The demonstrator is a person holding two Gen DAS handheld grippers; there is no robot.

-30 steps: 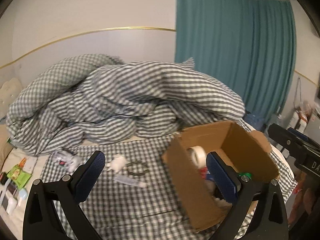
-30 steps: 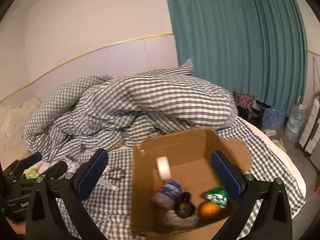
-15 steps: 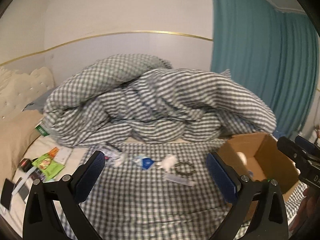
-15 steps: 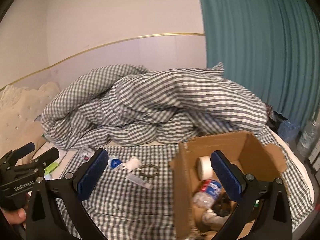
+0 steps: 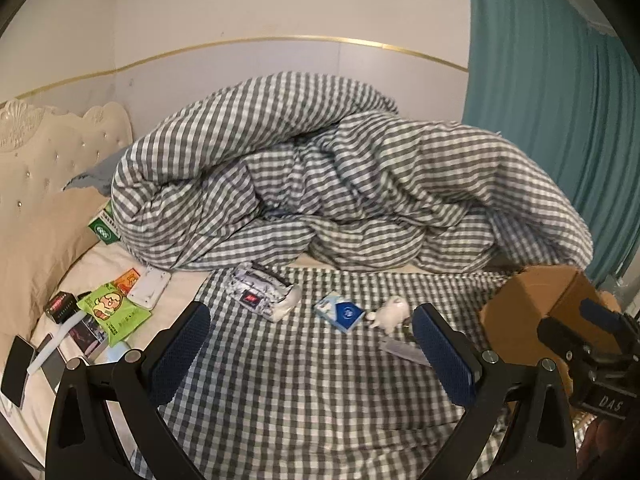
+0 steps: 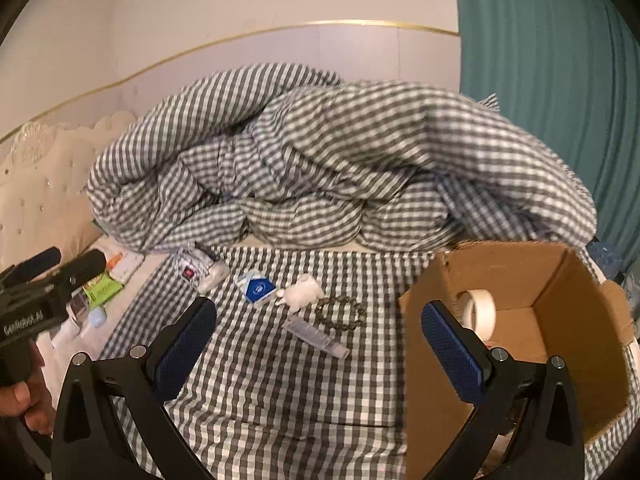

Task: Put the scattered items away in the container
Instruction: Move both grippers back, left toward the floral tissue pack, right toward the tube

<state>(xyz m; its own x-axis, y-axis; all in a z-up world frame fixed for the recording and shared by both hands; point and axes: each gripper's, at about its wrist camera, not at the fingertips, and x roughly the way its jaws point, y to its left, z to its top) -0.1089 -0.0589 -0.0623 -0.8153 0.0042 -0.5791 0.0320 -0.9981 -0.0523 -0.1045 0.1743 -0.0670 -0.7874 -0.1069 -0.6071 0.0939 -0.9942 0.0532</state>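
Note:
A brown cardboard box (image 6: 560, 320) stands on the checked bed sheet at the right, with a white tape roll (image 6: 478, 314) inside; it also shows in the left wrist view (image 5: 540, 296). Scattered on the sheet are a white tissue pack (image 5: 262, 290), a blue-and-white packet (image 5: 339, 313), a white toy figure (image 5: 390, 315), a bead bracelet (image 6: 340, 312) and a clear tube (image 6: 316, 336). My left gripper (image 5: 312, 354) is open and empty above the sheet. My right gripper (image 6: 320, 350) is open and empty, beside the box's left wall.
A heaped checked duvet (image 5: 340, 184) fills the back of the bed. A green snack packet (image 5: 112, 312), phones (image 5: 18, 364) and small boxes lie at the left by the cream headboard (image 5: 44, 168). A teal curtain (image 5: 560, 120) hangs at the right.
Both views have swung left, away from the box and toward the scattered items and the headboard. Both grippers stay open and empty.

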